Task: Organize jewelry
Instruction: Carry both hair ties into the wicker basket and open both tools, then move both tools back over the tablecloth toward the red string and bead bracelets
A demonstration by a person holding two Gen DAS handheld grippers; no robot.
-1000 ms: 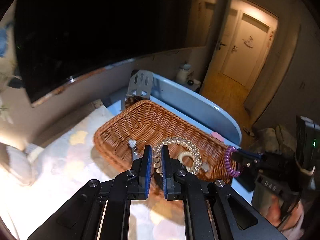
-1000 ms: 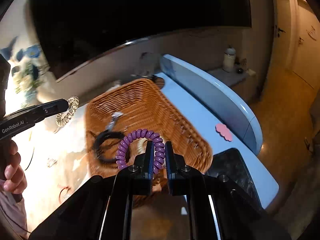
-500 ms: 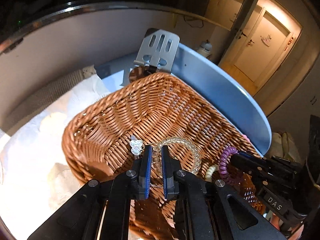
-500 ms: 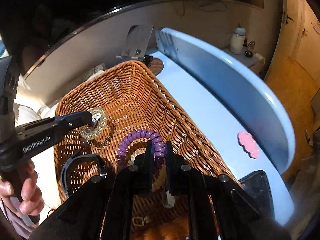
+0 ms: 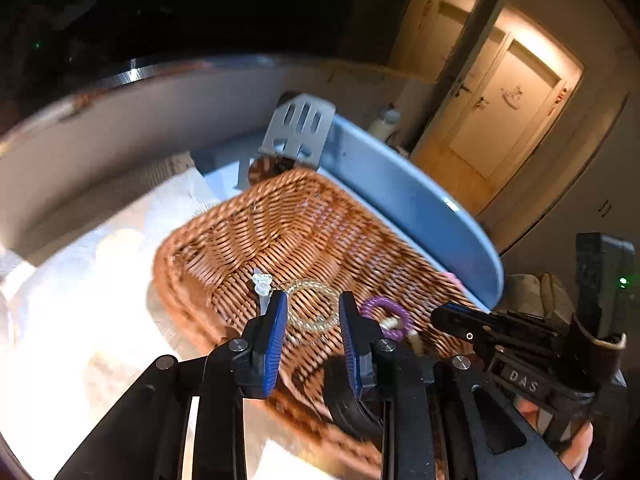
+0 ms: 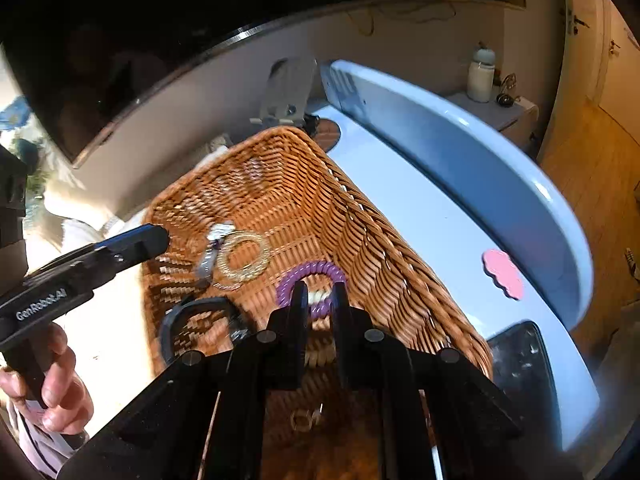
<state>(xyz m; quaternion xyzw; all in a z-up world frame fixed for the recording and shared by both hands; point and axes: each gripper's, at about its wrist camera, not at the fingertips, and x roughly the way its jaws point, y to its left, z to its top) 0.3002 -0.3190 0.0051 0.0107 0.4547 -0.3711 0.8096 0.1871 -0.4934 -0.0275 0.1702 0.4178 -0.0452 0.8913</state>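
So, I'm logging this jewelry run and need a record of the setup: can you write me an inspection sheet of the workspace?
Surface: pale blue table with a raised rim; light cloth beside it.
Job's things: wicker basket holds the clear coil bracelet, purple coil bracelet, a silver clip and a black band.
Clutter: pink cloud-shaped piece, dark phone, metal stand.
Grippers: left gripper and right gripper both open, empty, above the basket.
Cables: nothing seen.
Surroundings: doors, wooden floor, dark window.
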